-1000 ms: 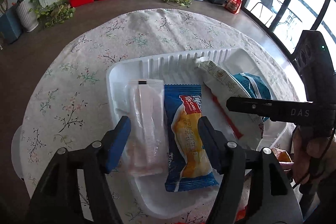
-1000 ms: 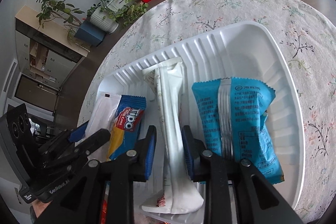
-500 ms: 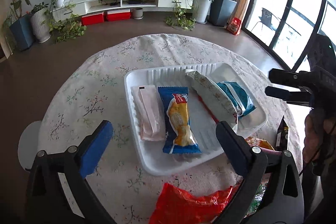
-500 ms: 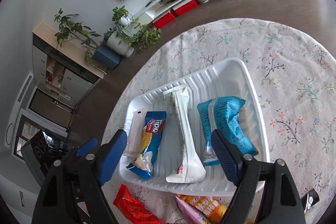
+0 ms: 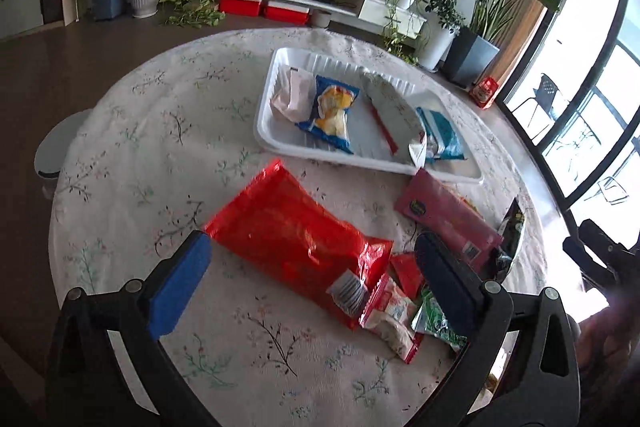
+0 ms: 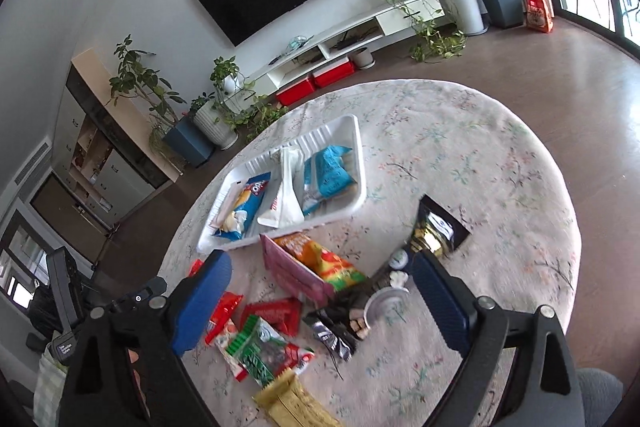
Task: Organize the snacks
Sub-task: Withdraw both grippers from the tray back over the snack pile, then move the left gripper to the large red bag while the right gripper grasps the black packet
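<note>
A white tray (image 5: pixel 267 131) on the floral round table holds a pale pink packet (image 5: pixel 292 95), a blue-and-yellow cake packet (image 5: pixel 330 113), a long white packet (image 5: pixel 390 107) and a teal packet (image 5: pixel 440 135); the tray also shows in the right wrist view (image 6: pixel 362 167). Loose snacks lie in front of it: a big red bag (image 5: pixel 292 231), a pink bag (image 5: pixel 448 215), a green-and-red packet (image 6: pixel 264 351) and dark packets (image 6: pixel 436 231). My left gripper (image 5: pixel 312 291) is open above the red bag. My right gripper (image 6: pixel 320 303) is open above the loose pile.
The round table (image 5: pixel 160 131) has a floral cloth; its edge curves close at the front and right. A white stool (image 5: pixel 56 147) stands left of the table. A yellow packet (image 6: pixel 292 407) lies at the near edge. Plants and a TV shelf stand far behind.
Both grippers have opened wide and pulled back and up from the tray, leaving the packets in it. The loose snack pile in front of the tray has come into view.
</note>
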The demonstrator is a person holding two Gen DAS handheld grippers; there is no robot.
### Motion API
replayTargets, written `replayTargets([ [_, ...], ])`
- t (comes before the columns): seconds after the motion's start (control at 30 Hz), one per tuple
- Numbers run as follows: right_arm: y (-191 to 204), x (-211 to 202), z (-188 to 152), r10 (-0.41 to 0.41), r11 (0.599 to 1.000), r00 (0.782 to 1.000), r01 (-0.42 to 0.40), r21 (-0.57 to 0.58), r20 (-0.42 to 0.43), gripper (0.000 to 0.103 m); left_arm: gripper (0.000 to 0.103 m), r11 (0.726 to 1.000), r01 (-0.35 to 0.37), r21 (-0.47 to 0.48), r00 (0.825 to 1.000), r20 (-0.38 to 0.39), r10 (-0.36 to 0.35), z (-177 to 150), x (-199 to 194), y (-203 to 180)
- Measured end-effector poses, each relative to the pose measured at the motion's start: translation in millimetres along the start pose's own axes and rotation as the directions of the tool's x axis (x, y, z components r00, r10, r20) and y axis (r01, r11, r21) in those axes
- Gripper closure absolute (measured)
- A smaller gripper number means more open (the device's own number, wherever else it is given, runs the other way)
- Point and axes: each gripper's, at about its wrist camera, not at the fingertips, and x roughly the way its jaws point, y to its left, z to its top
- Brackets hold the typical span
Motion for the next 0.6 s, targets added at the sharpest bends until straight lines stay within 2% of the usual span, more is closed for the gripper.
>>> replayTargets([
  [0.17,2,-7,-15,-0.028,0.999,1.0,0.028,-0.045,0.01,0.009,0.0,0.996,-0.082,-0.033,0.996,-0.035,0.081,-8,13,-12],
  [0.23,3,-6,-18,-0.013,0.999,1.0,0.013,-0.042,0.001,0.009,0.0,0.995,-0.09,-0.046,0.995,-0.051,0.088,-7,21,-14],
  [0.43,9,-12,-25,-0.001,0.996,1.0,0.002,-0.087,0.016,0.009,0.0,0.979,-0.183,-0.09,0.979,-0.109,0.173,15,53,-8],
  [0.6,8,-15,-27,0.004,0.996,1.0,-0.002,-0.087,0.02,0.009,0.0,0.972,-0.215,-0.096,0.967,-0.163,0.198,25,74,-6],
])
